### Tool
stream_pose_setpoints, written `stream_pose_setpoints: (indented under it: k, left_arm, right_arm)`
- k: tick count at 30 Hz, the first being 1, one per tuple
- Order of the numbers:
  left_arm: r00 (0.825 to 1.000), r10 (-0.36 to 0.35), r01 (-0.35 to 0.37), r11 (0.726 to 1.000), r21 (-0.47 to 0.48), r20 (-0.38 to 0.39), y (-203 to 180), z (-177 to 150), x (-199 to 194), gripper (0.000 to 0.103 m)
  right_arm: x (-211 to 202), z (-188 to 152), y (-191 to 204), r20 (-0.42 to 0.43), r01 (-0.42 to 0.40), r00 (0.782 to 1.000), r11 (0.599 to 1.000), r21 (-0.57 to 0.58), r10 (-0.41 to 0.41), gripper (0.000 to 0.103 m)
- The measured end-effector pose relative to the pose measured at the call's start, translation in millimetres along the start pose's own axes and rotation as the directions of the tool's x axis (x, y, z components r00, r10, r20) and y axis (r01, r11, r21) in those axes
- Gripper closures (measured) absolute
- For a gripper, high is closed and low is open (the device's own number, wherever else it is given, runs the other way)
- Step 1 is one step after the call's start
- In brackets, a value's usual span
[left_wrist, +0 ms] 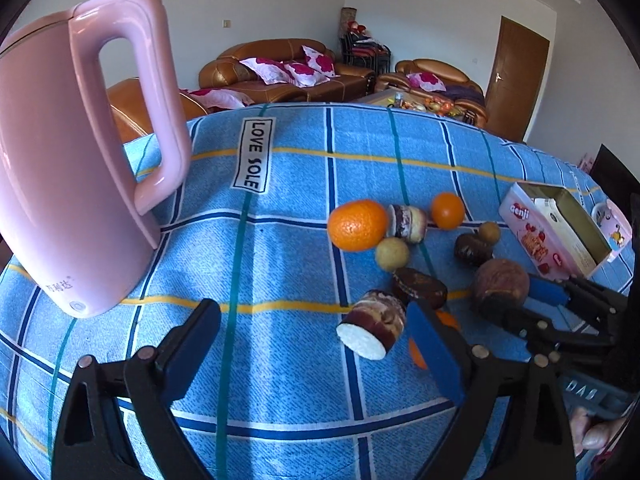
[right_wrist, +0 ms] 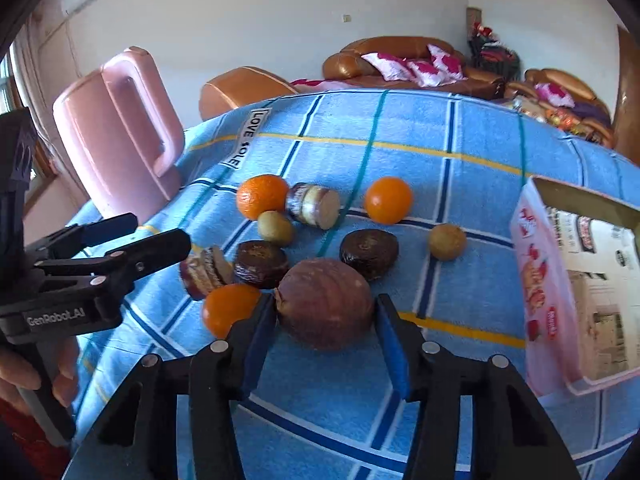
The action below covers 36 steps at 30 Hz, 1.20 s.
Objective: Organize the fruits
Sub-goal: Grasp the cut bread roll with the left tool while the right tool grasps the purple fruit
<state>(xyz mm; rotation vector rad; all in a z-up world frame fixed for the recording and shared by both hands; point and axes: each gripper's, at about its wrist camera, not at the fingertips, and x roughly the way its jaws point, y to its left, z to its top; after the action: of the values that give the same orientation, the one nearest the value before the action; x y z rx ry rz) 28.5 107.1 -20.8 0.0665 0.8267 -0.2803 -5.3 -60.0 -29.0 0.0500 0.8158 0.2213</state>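
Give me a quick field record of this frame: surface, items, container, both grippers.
surface: blue checked cloth
fruit: three oranges, nearest; two small yellow-green fruits; one large brown round fruit
other food: dark round cakes and cut roll pieces among the fruit
container: open pink box, on the right in the right wrist view
other: pink kettle
right gripper: pads on both sides of the brown fruit, touching or nearly so
left gripper: wide open, nothing between the pads; a cut roll piece just ahead
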Motion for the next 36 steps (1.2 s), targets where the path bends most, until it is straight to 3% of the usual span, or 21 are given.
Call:
stream_pose_setpoints:
  k: [5,12,14,16,20,22,24,26,29,32,36]
  left_arm:
    - [1.0,-0.002,0.004,0.999,0.039,-0.028,-5,-2,9,0.015]
    - [0.997,0.061,-0.055,0.992,0.115,-0.044,-22,-4,23,0.016]
    - [0.998,0.034,-0.03,0.997,0.072,-0.055,-17,-3,26,0.028]
    - [0.996,0.021,-0.017,0.999,0.044,-0.083,-14,-4,33,0.048]
    - [0.997,0.014,-0.012,0.999,0.033,-0.074,-13,-5,31,0.054]
    - [0.998,0.003,-0.002,1.0,0.012,-0.068,-10,-5,30,0.068]
    - [0.998,0.002,-0.003,1.0,-0.022,-0.061,-6,-5,29,0.068]
    - [0.999,0.014,-0.016,0.998,-0.058,-0.03,-1,-4,24,0.068]
    - [0.996,0.031,-0.023,0.995,-0.099,0.083,3,-2,6,0.068]
    - [0.98,0.045,-0.017,0.99,-0.141,0.196,3,0,-9,0.068]
    - [0.959,0.044,-0.004,0.99,-0.143,0.28,-6,0,-17,0.068]
  right_arm:
    - [-8,1,-28,0.001,-0.071,0.997,0.99,0.123,0.072,0.051]
    - [-4,0,-33,-0.018,-0.093,0.995,0.982,0.165,0.097,0.051]
    - [-6,0,-32,-0.012,-0.09,0.996,0.983,0.16,0.093,0.051]
    - [-6,0,-31,-0.01,-0.086,0.996,0.984,0.153,0.088,0.051]
    - [-5,-2,-29,-0.01,-0.075,0.997,0.987,0.139,0.077,0.051]
    - [-7,-2,-29,0.0,-0.065,0.998,0.989,0.13,0.065,0.051]
    - [-10,-2,-30,0.012,-0.054,0.999,0.991,0.123,0.052,0.051]
    - [-14,-1,-32,0.028,-0.064,0.998,0.989,0.131,0.061,0.051]
    - [-24,2,-36,0.075,-0.095,0.994,0.986,0.14,0.085,0.051]
    - [-36,4,-38,0.132,-0.124,0.986,0.982,0.141,0.106,0.051]
    - [-49,7,-42,0.193,-0.143,0.974,0.981,0.133,0.116,0.051]
